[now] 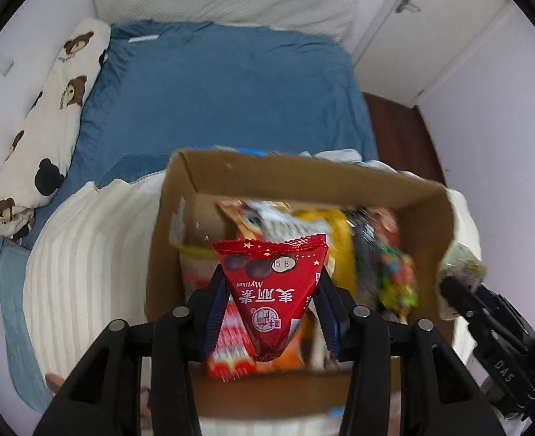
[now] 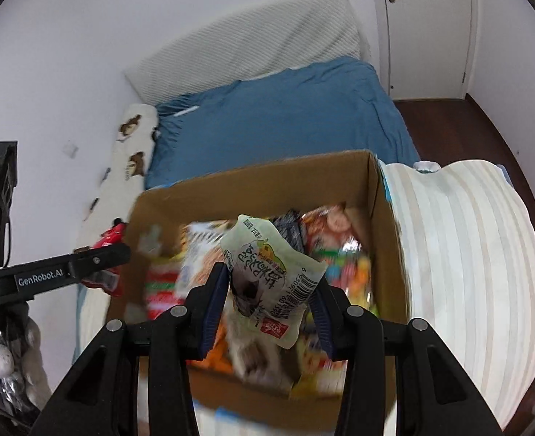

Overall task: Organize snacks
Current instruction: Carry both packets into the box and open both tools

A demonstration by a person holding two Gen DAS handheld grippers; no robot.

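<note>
A brown cardboard box full of several snack packets sits on the bed; it also shows in the right wrist view. My left gripper is shut on a red Mylikes chocolate pouch and holds it above the box. My right gripper is shut on a pale green snack pouch with a barcode, also above the box. The right gripper shows at the box's right edge in the left wrist view. The left gripper shows at the box's left side in the right wrist view.
The bed has a blue sheet, a bear-print pillow along the left wall and a cream striped blanket around the box. A white door and dark wood floor lie to the right.
</note>
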